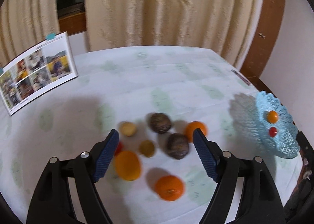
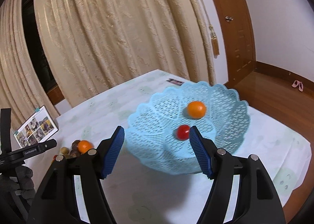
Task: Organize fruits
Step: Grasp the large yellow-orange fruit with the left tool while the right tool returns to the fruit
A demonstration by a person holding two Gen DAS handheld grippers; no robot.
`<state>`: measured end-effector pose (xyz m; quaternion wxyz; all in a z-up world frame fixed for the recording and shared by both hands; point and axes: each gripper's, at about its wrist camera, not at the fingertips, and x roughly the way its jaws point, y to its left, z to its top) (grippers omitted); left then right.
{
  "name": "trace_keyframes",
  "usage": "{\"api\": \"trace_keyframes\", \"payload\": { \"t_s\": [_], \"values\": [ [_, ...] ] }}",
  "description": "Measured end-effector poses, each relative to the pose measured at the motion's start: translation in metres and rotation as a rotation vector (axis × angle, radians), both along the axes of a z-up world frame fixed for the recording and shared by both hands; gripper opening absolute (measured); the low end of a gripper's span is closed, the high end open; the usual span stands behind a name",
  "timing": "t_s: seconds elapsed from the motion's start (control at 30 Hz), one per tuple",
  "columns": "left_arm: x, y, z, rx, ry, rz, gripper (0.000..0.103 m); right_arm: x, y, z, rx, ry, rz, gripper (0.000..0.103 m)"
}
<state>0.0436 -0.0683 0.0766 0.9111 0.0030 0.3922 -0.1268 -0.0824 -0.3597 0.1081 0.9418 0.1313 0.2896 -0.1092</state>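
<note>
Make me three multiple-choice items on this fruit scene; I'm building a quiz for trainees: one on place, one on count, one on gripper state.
1. Where does the small red fruit lie?
A. inside the blue basket
B. on the photo card
C. between the left gripper's fingers

2. How many fruits are in the basket?
A. none
B. two
C. five

3. How is the right gripper?
A. shut on an orange
B. shut and empty
C. open and empty

Key: 1 A, it sits on the basket's mesh floor; 2 B, only the orange and the red fruit are in it; 3 C, its jaws are spread, with nothing between.
</note>
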Motion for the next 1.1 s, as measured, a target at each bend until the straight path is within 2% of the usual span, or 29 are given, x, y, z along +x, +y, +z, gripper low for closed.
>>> {"api": "trace_keyframes", "payload": {
  "t_s": [0.23, 0.63, 0.7, 0.73, 0.83, 0.9, 1.1],
  "values": [
    [0.003, 0.027, -0.023, 0.007, 0.056, 0.058, 0.078, 0.013, 0.030, -0.009, 0.003, 0.034, 0.088, 0.072],
    [0.009, 0.031, -0.058, 0.022, 0.127, 0.068, 0.076, 0.029, 0.082, -0.031, -0.003, 0.119, 0.243, 0.072],
    [0.011, 0.032, -0.063, 0.024, 0.139, 0.067, 0.067, 0.031, 0.090, -0.035, -0.005, 0.134, 0.269, 0.072],
    [0.012, 0.032, -0.065, 0.027, 0.137, 0.067, 0.066, 0.033, 0.094, -0.037, -0.006, 0.143, 0.283, 0.072],
    [0.012, 0.032, -0.064, 0.023, 0.128, 0.054, 0.054, 0.038, 0.103, -0.042, -0.004, 0.166, 0.321, 0.072],
    [0.011, 0.033, -0.062, -0.003, 0.136, 0.034, 0.041, 0.040, 0.106, -0.045, 0.010, 0.181, 0.344, 0.072],
    [0.006, 0.034, -0.057, -0.004, 0.132, 0.029, 0.038, 0.046, 0.123, -0.054, 0.028, 0.229, 0.415, 0.072]
  ]
}}
